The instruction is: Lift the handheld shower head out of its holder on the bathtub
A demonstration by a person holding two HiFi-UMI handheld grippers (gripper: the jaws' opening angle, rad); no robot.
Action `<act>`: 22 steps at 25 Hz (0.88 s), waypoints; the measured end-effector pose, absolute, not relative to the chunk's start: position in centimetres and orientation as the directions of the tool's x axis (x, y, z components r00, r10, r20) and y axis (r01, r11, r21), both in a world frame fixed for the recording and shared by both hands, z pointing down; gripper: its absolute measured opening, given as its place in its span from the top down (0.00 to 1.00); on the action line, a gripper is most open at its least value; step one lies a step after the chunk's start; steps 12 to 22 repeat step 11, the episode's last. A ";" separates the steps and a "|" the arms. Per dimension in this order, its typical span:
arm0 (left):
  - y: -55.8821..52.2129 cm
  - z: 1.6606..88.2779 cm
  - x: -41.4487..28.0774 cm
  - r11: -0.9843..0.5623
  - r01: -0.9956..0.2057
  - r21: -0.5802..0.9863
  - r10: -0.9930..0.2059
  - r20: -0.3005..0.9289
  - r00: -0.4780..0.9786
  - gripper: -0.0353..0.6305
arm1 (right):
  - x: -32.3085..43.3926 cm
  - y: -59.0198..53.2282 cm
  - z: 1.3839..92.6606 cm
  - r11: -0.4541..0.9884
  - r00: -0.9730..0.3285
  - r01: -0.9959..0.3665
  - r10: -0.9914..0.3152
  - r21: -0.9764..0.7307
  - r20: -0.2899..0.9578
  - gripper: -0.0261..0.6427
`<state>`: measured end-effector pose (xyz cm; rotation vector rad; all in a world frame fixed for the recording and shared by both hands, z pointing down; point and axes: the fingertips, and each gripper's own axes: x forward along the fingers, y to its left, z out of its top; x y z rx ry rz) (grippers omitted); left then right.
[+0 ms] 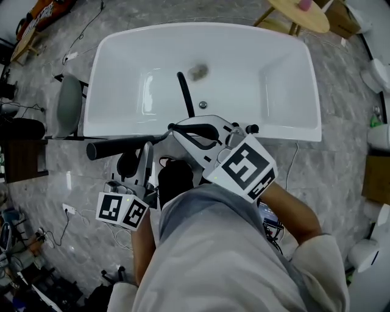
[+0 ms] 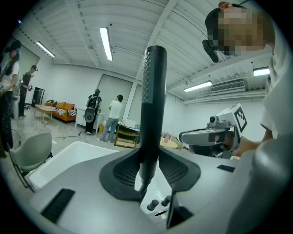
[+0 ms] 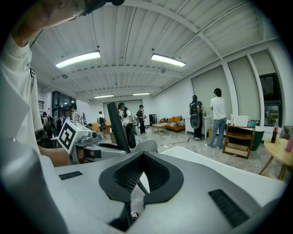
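Observation:
The black handheld shower head (image 1: 119, 147) lies level just outside the near rim of the white bathtub (image 1: 97, 73), its end pointing left. My left gripper (image 1: 148, 147) is shut on its handle. In the left gripper view the shower head (image 2: 151, 100) rises between the two pads, which press on it from both sides. My right gripper (image 1: 173, 128) sits just right of it over the tub rim, its fingertips together at the handle's near end. In the right gripper view the jaw tips (image 3: 144, 154) meet, and the shower head (image 3: 118, 128) stands to their left. The holder is hidden.
A black faucet spout (image 1: 184, 91) arches over the tub, with black knobs (image 1: 252, 128) on the rim. A grey chair (image 1: 69, 103) stands left of the tub, and a round wooden table (image 1: 298, 12) beyond it. Cables lie on the floor. People stand in the background.

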<state>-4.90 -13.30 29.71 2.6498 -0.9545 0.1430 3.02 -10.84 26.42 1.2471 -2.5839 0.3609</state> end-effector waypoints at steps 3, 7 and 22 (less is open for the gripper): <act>-13.4 29.8 -4.8 -0.726 -0.635 0.263 -0.604 0.198 0.772 0.74 | 3.6 -10.7 26.6 0.596 -0.594 -0.796 -0.734 -0.108 0.330 0.93; -13.5 29.7 -4.8 -0.724 -0.632 0.277 -0.601 0.198 0.775 0.74 | 3.9 -10.8 26.6 0.589 -0.589 -0.800 -0.736 -0.114 0.334 0.93; -13.6 29.6 -4.4 -0.722 -0.628 0.291 -0.595 0.202 0.778 0.74 | 4.4 -10.8 26.6 0.581 -0.586 -0.804 -0.738 -0.126 0.334 0.93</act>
